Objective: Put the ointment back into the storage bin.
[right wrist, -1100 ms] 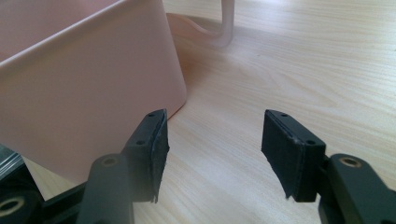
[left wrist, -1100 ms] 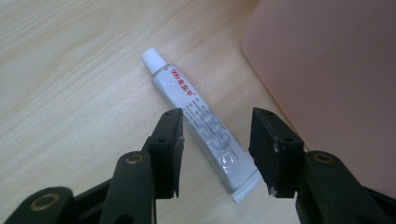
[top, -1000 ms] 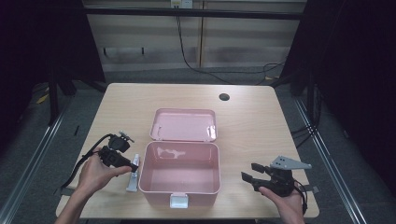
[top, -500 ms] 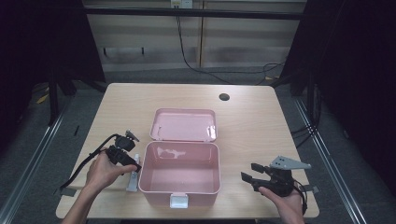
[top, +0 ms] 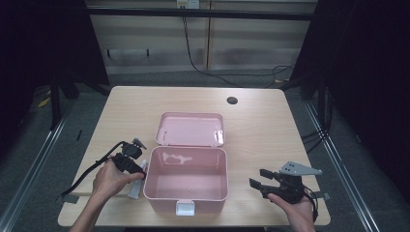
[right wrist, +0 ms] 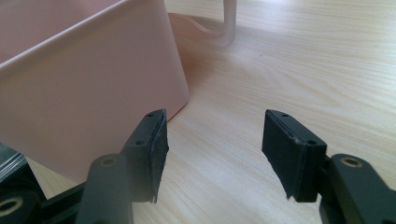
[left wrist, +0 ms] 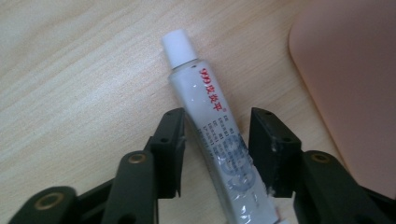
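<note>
A white tube (left wrist: 205, 98) with a white cap and red print lies on the wooden table, just left of the open pink box (top: 186, 150). My left gripper (left wrist: 217, 116) is down over the tube with one jaw on each side. The jaws have just been closing, and a thin gap still shows at the right pad (left wrist: 266, 140). In the high view the left gripper (top: 137, 174) sits above the tube (top: 134, 189). My right gripper (top: 257, 179) rests open near the box's right front corner, nothing between its fingertips (right wrist: 212, 140).
The box's lid (top: 191, 129) lies flat behind it, hinged open. The box wall (right wrist: 84, 84) stands close on the left of the right gripper. A round cable hole (top: 232, 100) is at the far right of the table. A black cable (top: 87, 176) trails from the left gripper.
My left gripper has sunk a little onto the tube and its jaws stand narrower. The right gripper has kept still.
</note>
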A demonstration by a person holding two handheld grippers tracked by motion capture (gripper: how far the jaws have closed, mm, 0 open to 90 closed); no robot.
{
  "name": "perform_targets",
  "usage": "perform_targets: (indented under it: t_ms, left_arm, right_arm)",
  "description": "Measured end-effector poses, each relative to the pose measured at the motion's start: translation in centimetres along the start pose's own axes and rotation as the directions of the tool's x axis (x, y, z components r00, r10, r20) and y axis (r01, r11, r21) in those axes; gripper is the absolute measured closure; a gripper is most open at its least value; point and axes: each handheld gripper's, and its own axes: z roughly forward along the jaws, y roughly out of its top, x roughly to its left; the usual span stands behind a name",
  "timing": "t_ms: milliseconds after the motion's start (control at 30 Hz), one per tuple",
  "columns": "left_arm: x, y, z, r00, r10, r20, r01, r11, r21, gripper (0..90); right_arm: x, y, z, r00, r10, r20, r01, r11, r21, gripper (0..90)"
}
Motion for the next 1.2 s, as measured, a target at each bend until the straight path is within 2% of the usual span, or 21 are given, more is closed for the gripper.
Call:
perform_targets:
  t_ms: [200,233,267,333,367,433,600,800,1000,1067,1167,1200]
  left_arm:
    - [-0.2,-0.1,0.1,0.9996,0.028,-0.005,-0.028,0.9996,0.003,67.5]
    - [-0.2,-0.1,0.1,0.9994,0.032,-0.012,-0.032,0.9995,0.007,67.9]
    - [-0.1,-0.1,0.1,0.9978,0.060,-0.026,-0.060,0.9982,0.006,67.9]
    - [-0.1,-0.2,0.2,0.9983,0.053,-0.025,-0.053,0.9986,0.001,68.5]
    - [-0.1,-0.1,0.3,0.9959,0.081,-0.040,-0.080,0.9966,0.019,68.2]
    - [-0.1,-0.1,0.3,0.9950,0.090,-0.043,-0.090,0.9958,0.021,67.8]
    - [-0.1,-0.2,0.3,0.9934,0.106,-0.044,-0.105,0.9944,0.015,68.9]
    - [-0.1,-0.3,0.1,0.9937,0.100,-0.051,-0.100,0.9950,0.006,70.8]
    - [0.5,-0.7,-0.2,0.9961,0.089,-0.001,-0.089,0.9960,-0.012,71.1]
    - [0.6,-0.7,-0.3,0.9943,0.106,0.006,-0.106,0.9943,-0.009,71.1]
    - [0.7,-0.9,-0.6,0.9949,0.099,0.019,-0.098,0.9949,-0.022,71.1]
    - [0.8,-0.9,-0.8,0.9940,0.107,0.022,-0.106,0.9940,-0.025,71.1]
  right_arm:
    - [0.0,0.0,0.0,1.0000,0.003,-0.004,-0.003,1.000,0.003,40.9]
    - [0.0,0.0,0.0,1.0000,0.005,-0.003,-0.005,1.000,0.005,40.9]
    - [0.0,0.0,0.1,1.0000,0.004,-0.004,-0.004,1.000,0.006,40.8]
    - [0.0,0.0,0.1,1.0000,-0.001,-0.006,0.001,1.000,0.009,40.2]
    - [0.0,0.0,0.1,1.0000,0.002,-0.008,-0.002,1.000,0.012,40.1]
    - [0.0,-0.1,0.1,1.0000,0.003,-0.009,-0.003,1.000,0.015,40.1]
    - [0.0,-0.1,0.2,1.0000,0.003,-0.009,-0.003,1.000,0.018,40.1]
    - [0.0,-0.1,0.1,0.9999,0.004,-0.012,-0.003,1.000,0.016,40.1]
    - [0.0,0.0,0.1,0.9999,0.004,-0.013,-0.004,1.000,0.015,40.1]
    - [0.0,-0.1,0.1,0.9999,0.006,-0.013,-0.006,1.000,0.015,40.1]
    - [0.0,0.0,0.1,0.9999,0.006,-0.013,-0.006,1.000,0.016,40.1]
    - [0.0,0.0,0.1,0.9999,0.007,-0.014,-0.007,1.000,0.015,40.1]
